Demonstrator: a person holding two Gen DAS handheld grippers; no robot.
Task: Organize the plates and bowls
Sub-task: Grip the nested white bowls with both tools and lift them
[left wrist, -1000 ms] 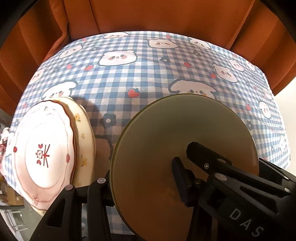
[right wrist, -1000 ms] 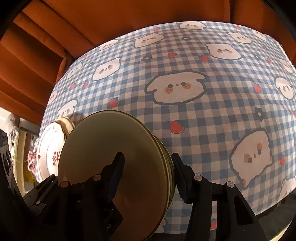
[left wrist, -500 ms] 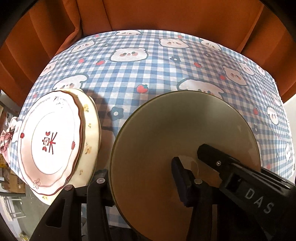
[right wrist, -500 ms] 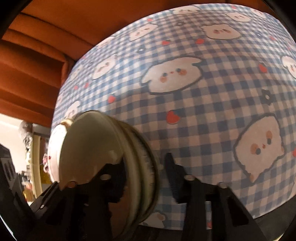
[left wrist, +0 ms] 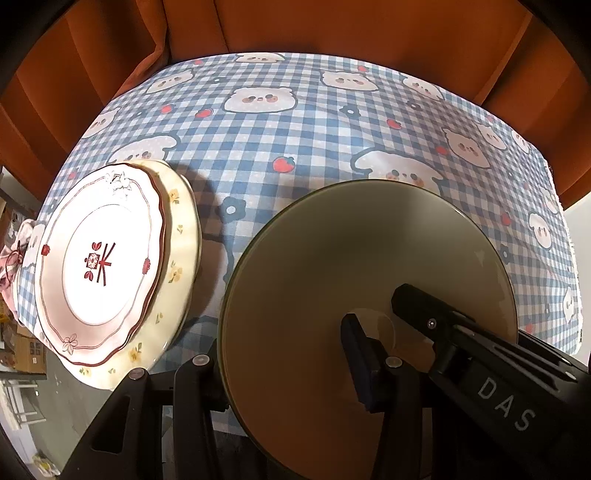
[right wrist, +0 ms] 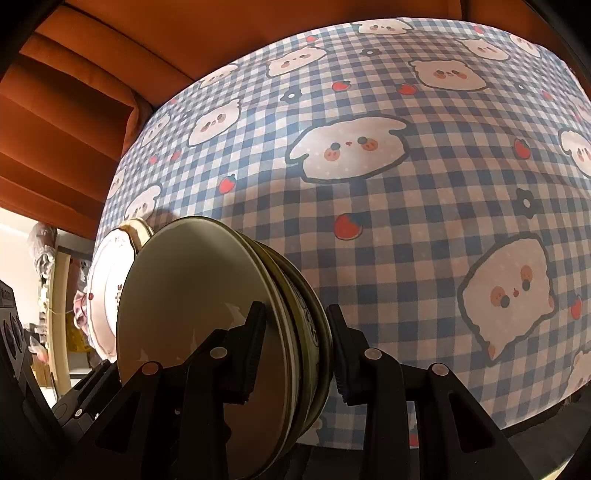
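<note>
A stack of olive-green bowls (left wrist: 332, 258) sits at the near edge of the table, with both grippers on it. My left gripper (left wrist: 277, 343) straddles the near wall, one finger outside and one finger (left wrist: 364, 354) inside, shut on the stack. My right gripper (right wrist: 295, 314) is shut on the stack's wall (right wrist: 295, 295), one pad inside the top bowl (right wrist: 184, 295) and one outside. Its finger (left wrist: 436, 314) shows inside the bowl in the left wrist view. Left of the bowls, a pink plate with a red motif (left wrist: 99, 258) lies on a cream floral plate (left wrist: 177, 266).
A blue checked tablecloth with bear and strawberry prints (left wrist: 295, 129) covers the table. Orange curtain (left wrist: 332, 26) hangs behind its far edge. Past the table's left edge lie floor and clutter (left wrist: 22, 354). The plates (right wrist: 107, 295) overhang the near left corner.
The right gripper's jaws have closed from a wide straddle onto the bowl stack's wall. In the left wrist view its finger has slid to the right inside the bowl.
</note>
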